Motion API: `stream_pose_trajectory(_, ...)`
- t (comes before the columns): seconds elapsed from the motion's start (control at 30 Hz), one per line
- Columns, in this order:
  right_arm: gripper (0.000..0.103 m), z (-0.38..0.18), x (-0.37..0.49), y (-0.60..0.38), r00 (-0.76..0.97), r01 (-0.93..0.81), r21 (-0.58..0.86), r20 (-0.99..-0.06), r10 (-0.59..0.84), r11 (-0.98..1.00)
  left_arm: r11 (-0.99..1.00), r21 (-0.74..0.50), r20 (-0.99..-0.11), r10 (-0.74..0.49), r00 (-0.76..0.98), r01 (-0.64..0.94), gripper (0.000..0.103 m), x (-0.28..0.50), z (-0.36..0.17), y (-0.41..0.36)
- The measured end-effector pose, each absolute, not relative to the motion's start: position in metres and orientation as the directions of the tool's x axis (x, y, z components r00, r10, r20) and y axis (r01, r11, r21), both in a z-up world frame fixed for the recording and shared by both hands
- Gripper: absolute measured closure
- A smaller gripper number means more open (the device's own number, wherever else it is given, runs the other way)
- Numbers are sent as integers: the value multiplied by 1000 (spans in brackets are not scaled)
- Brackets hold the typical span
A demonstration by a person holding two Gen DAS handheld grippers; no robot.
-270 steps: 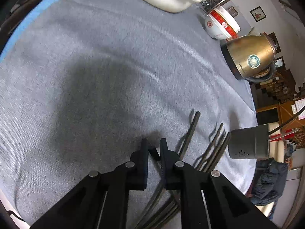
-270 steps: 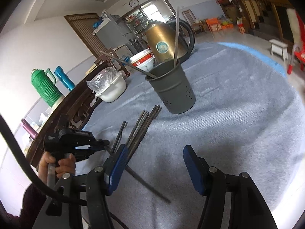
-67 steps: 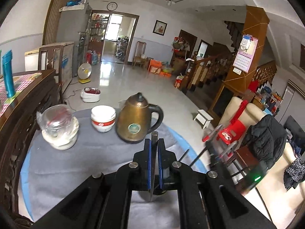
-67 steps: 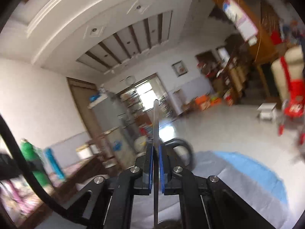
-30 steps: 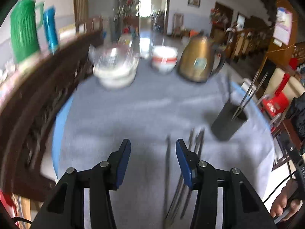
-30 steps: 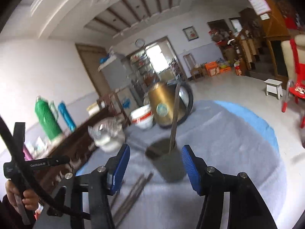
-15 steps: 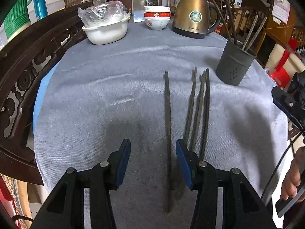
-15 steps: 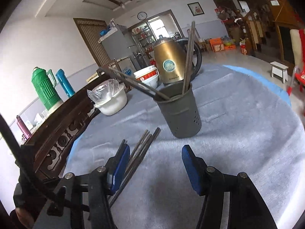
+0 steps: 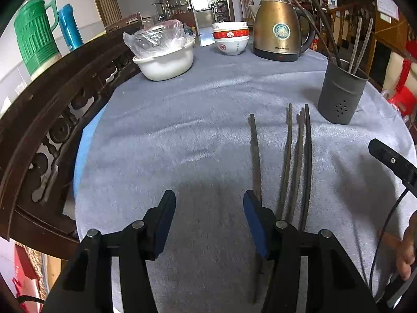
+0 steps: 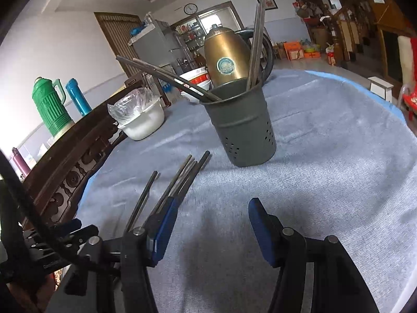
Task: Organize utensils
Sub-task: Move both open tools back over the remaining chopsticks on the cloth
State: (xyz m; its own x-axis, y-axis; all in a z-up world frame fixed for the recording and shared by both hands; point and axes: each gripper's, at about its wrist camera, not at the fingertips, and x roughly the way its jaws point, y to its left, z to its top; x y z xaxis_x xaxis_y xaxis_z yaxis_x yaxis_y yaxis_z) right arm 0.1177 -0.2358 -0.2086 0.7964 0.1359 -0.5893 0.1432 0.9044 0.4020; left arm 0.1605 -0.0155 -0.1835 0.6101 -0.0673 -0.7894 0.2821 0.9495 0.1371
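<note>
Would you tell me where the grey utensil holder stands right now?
In the left wrist view the utensil holder stands upright at far right on the cloth, just beyond the loose chopsticks, near the kettle.

We see a grey-blue tablecloth [image 9: 198,135] under four dark grey chopsticks [image 9: 297,156] and a dark grey holder [image 9: 341,96] dotted with small holes. Behind the holder stand a brass-coloured kettle [image 9: 278,31] with a round teal badge, white bowls [image 9: 230,37] banded red, and a white basin [image 9: 166,62]. Beyond the basin we see a green flask [image 9: 34,36] and a blue one [image 9: 69,28]; our gripper pads [image 9: 163,221] are blue on black.
</note>
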Motion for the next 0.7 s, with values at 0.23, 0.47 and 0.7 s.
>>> stream_pose_trajectory(0.23,44,-219,113,-227,804,117,395,-576,147,911,943,176,-779,-42,626,283,48,160,-181,-19)
stream_pose_trajectory(0.47,44,-227,113,-241,800,152,467,-576,169,871,941,193,-775,-28,631,278,47,160,-180,-23)
stream_pose_trajectory(0.7,44,-229,112,-246,800,162,490,-573,176,857,933,215,-774,-18,632,290,47,157,-180,-31)
